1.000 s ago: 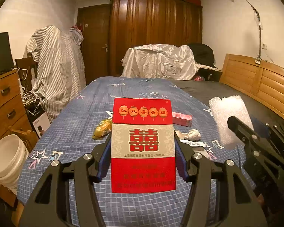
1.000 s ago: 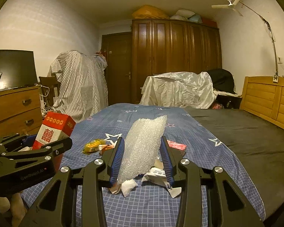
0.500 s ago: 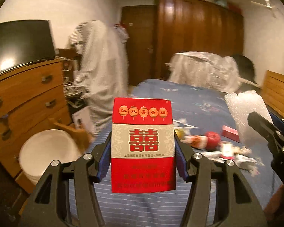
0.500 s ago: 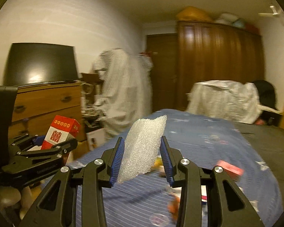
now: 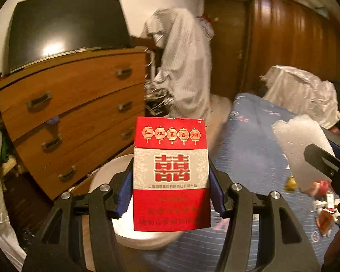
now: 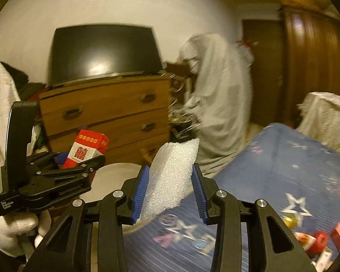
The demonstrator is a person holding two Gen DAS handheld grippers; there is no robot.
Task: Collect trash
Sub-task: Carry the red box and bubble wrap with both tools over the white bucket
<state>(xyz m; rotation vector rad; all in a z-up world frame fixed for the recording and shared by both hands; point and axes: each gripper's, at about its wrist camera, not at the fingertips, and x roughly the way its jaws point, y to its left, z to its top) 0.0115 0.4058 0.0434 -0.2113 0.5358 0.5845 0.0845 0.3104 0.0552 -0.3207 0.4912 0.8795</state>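
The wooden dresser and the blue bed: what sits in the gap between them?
A white bucket stands there on the floor, half hidden by the red box in the left wrist view; the right wrist view shows it too.

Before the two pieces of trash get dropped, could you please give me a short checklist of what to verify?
1. Left hand-held gripper clamps red cigarette carton: ok.
2. Right hand-held gripper holds bubble wrap: ok.
3. White bucket sits below the carton: ok.
4. Bucket mouth unobstructed: cannot tell, mostly hidden.
5. Bubble wrap over bucket: not ok, it overlaps the blue bedspread edge.
6. Trash left on the bed: not ok.
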